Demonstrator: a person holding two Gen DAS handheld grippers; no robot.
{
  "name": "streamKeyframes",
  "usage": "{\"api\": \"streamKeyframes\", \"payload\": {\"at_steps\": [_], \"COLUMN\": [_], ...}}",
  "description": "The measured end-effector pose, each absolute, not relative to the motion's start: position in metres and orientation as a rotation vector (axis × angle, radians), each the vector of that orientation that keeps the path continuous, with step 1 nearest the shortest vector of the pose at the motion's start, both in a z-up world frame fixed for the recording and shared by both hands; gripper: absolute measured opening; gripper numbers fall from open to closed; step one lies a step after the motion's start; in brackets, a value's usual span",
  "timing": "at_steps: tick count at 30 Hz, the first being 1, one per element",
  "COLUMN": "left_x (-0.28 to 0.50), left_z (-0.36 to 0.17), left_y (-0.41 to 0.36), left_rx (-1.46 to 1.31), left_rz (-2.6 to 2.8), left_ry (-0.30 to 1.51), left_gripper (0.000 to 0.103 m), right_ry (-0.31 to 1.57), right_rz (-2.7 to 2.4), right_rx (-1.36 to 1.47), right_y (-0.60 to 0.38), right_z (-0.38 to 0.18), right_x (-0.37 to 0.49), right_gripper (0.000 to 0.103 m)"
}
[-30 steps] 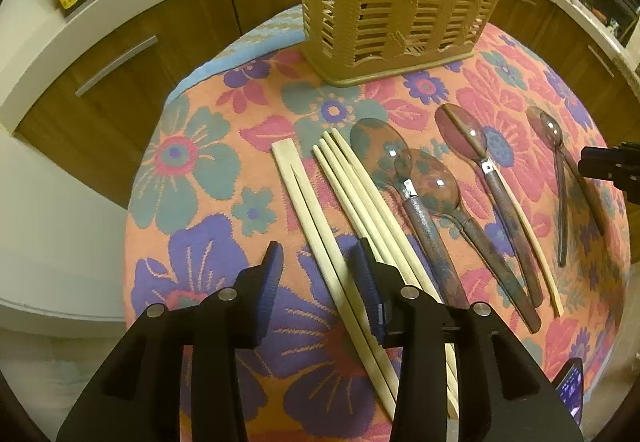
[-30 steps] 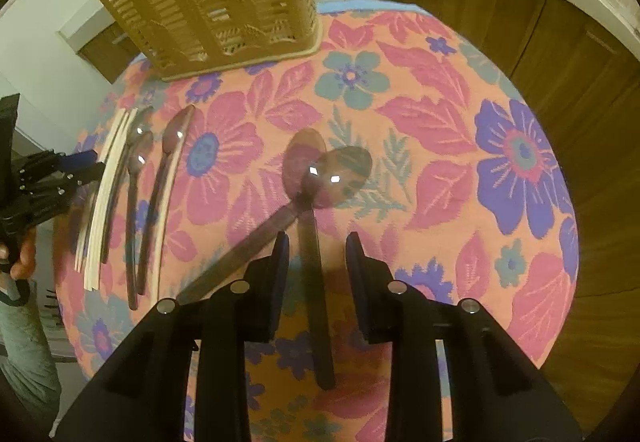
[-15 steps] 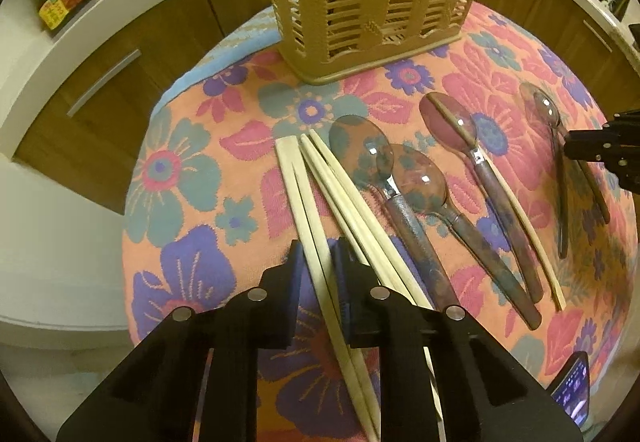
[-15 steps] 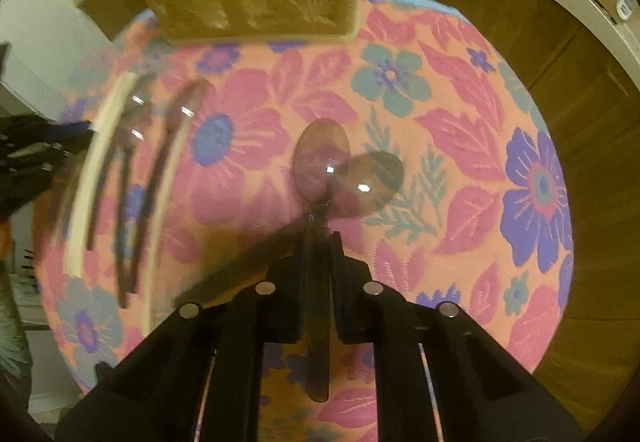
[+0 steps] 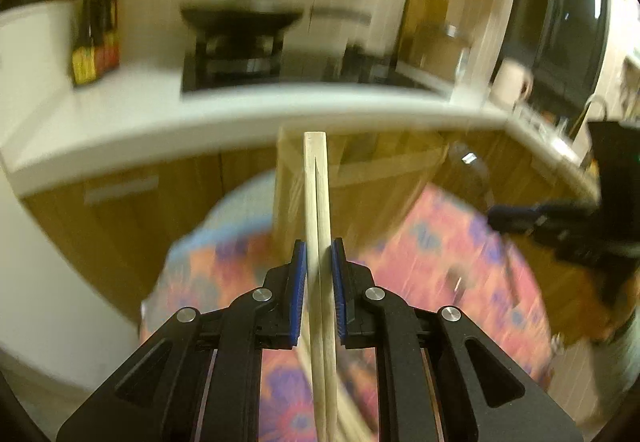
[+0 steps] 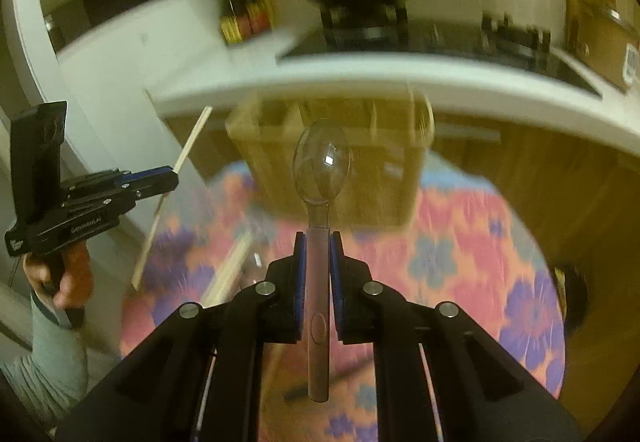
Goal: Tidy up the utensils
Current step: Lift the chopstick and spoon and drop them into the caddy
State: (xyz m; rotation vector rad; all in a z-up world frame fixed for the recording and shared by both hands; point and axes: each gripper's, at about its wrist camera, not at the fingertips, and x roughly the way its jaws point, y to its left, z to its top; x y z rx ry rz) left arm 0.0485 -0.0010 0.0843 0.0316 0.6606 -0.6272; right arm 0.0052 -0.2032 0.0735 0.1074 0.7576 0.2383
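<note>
Both grippers loaded, up off the table. Left gripper (image 5: 319, 258) pinches a pair of chopsticks (image 5: 316, 193) partway along, tips pointing up and forward, aimed toward the tan utensil basket (image 6: 340, 177) behind. Right gripper (image 6: 318, 254) clamps a clear-bowled spoon (image 6: 321, 169) by its handle, bowl up, lined up in front of the same basket. Held upright probably so each drops in end-first. More chopsticks (image 6: 230, 270), blurred, lie on the floral tablecloth (image 6: 480, 262). Basket stands on the cloth's far side, by the counter; compartments too blurred to tell.
</note>
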Motion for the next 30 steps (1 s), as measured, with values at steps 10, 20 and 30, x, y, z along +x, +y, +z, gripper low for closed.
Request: {"api": "streamKeyframes", "payload": {"at_steps": [10, 20, 30], "left_x": [0.094, 0.138, 0.141], "left_z": [0.153, 0.141, 0.104], "left_y": [-0.054, -0.069, -0.064], "left_rx": [-0.074, -0.134, -0.105], "left_rz": [-0.592, -0.552, -0.524], "left_ry": [0.381, 0.24, 0.241], "left_gripper": [0.011, 0.011, 0.012], "right_ry": [0.517, 0.318, 0.302], "right_rz": [0.156, -0.001, -0.008], "right_rx": [0.215, 0.175, 0.171], "right_y": [-0.204, -0.198, -0.19], "right_z": [0.123, 0.112, 0.087], "right_x": [0.083, 0.126, 0.124], "right_gripper": [0.009, 0.009, 0.009]}}
